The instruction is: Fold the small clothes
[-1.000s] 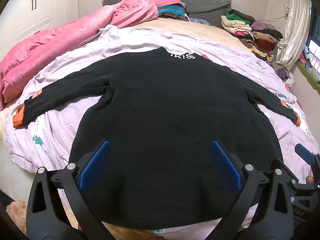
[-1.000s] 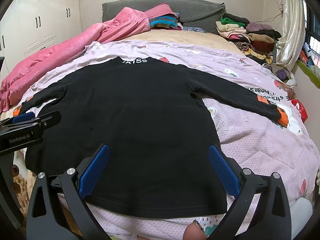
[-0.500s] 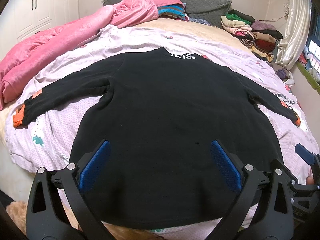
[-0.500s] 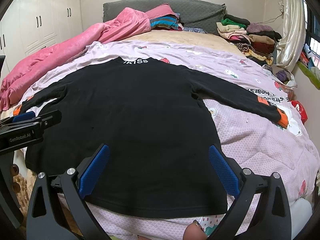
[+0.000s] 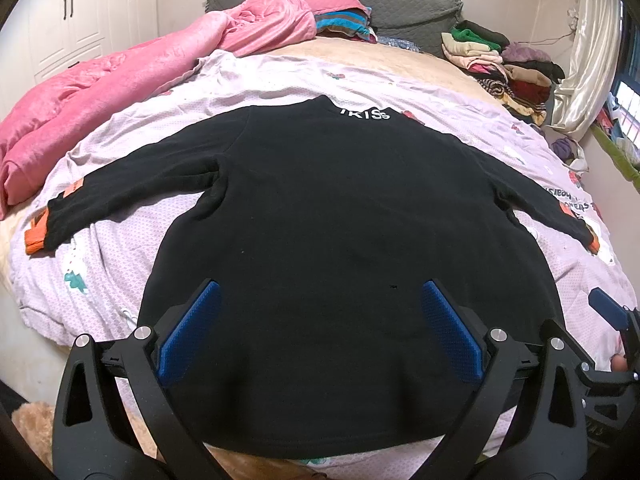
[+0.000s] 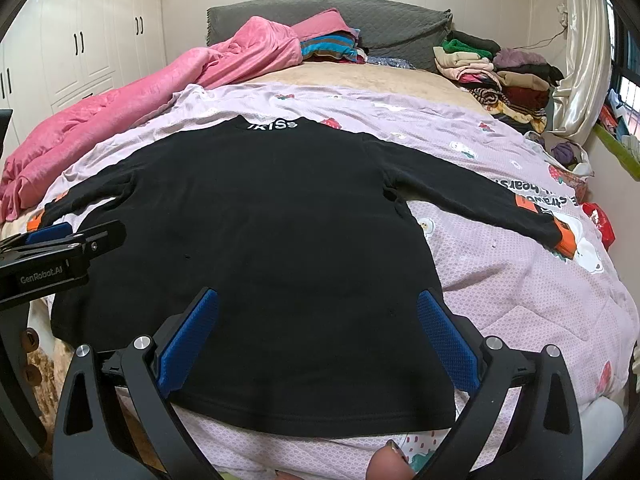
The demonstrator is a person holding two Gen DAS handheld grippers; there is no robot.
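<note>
A black long-sleeved top (image 5: 340, 220) (image 6: 260, 240) lies flat on the bed, hem toward me, both sleeves spread out, with white lettering at the collar (image 5: 364, 113) and orange cuffs (image 5: 36, 236) (image 6: 566, 240). My left gripper (image 5: 318, 292) hovers open above the hem, blue pads wide apart, nothing between them. Over the right half of the hem my right gripper (image 6: 318, 300) stands open and empty as well. The left gripper's finger (image 6: 60, 236) shows at the left edge of the right wrist view, and the right one's pad (image 5: 608, 306) at the right edge of the left wrist view.
The top rests on a lilac printed sheet (image 6: 500, 280). A pink quilt (image 5: 120, 80) is bunched along the left side. Folded clothes are stacked (image 6: 500, 76) at the far right by a curtain. A grey headboard (image 6: 320, 16) and white wardrobes (image 6: 80, 48) stand behind.
</note>
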